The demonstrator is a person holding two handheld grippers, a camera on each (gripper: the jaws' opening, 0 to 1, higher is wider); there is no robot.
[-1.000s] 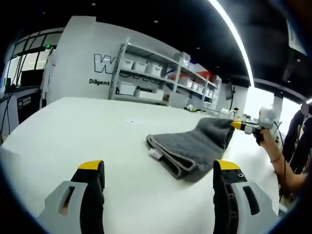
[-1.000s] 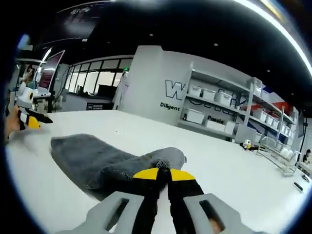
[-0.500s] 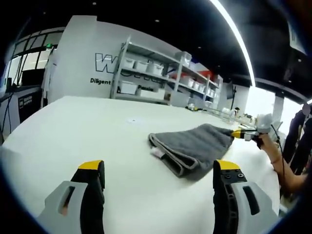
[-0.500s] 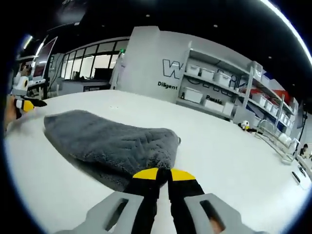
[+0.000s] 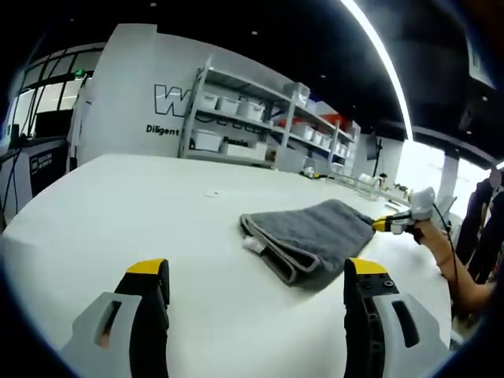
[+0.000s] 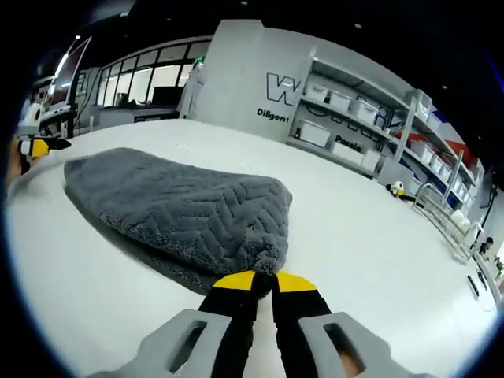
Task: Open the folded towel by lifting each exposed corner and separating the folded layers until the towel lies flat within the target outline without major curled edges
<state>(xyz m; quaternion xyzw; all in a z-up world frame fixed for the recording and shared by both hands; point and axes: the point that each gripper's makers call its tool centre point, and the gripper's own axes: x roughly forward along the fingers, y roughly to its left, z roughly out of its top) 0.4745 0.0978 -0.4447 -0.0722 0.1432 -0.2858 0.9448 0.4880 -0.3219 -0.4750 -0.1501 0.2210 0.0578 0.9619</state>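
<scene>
A large hall with a dark ceiling and a long strip light [image 5: 378,55] is seen in the left gripper view, with a grey wall bearing large lettering and metal shelving [image 5: 260,118] stacked with pale bins behind a broad white table [image 5: 118,213]. On the table, right of centre, a grey towel [image 5: 311,236] lies folded, its stacked layers showing along the near left edge, where a small white tag [image 5: 252,246] is seen. The left claw [image 5: 256,282] is held low above the table, near the towel but not touching it, its yellow-tipped jaws set wide apart with nothing between them. At the towel's far right corner the right claw [image 5: 381,225] is seen from the side, held by a person's hand [image 5: 429,232], with the forearm running off to the right.

In the right gripper view the same wall, lettering and shelving [image 6: 362,134] are seen beyond the table [image 6: 378,236]. The towel [image 6: 181,209] is seen up close, its herringbone weave plain. The right claw [image 6: 264,277] is closed together on the towel's nearest corner, which is pinched between the yellow tips. At the far left edge the left claw [image 6: 35,146] is seen small, apart from the towel.
</scene>
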